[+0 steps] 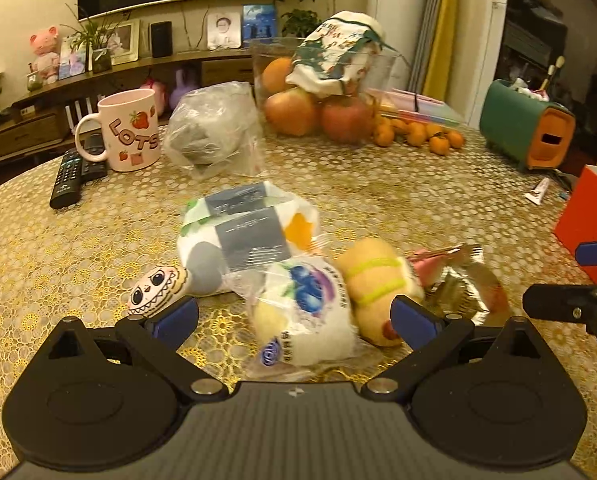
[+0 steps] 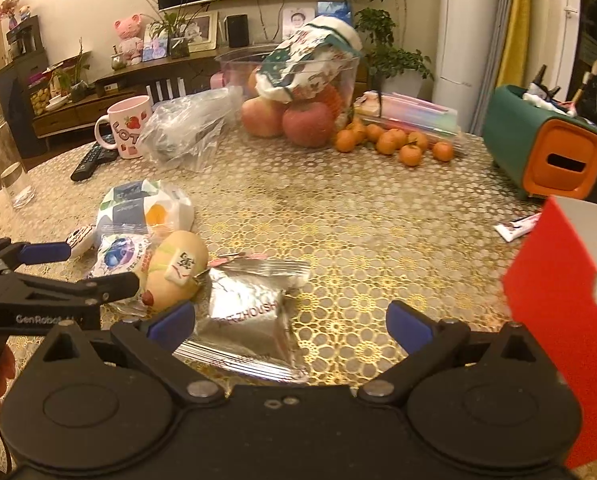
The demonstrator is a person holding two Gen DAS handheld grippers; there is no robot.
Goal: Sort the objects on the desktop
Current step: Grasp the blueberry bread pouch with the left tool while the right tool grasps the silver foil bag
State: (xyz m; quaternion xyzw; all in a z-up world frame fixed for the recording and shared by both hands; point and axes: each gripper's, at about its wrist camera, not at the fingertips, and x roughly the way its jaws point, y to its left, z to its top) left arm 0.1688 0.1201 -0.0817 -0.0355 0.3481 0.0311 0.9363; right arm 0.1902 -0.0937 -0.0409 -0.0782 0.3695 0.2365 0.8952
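Note:
A pile of small items lies on the table. In the left wrist view my left gripper is open, its jaws on either side of a white blueberry snack packet. Beside it lie a yellow plush toy, a tissue pack, a round face toy and a silver foil packet. In the right wrist view my right gripper is open just above the silver foil packet, which lies toward its left finger. The left gripper shows at the left over the blueberry packet.
A red box stands at the right edge. Farther back are a pink mug, remotes, a clear plastic bag, a fruit bowl with apples, several tangerines, a green and orange holder and a glass jar.

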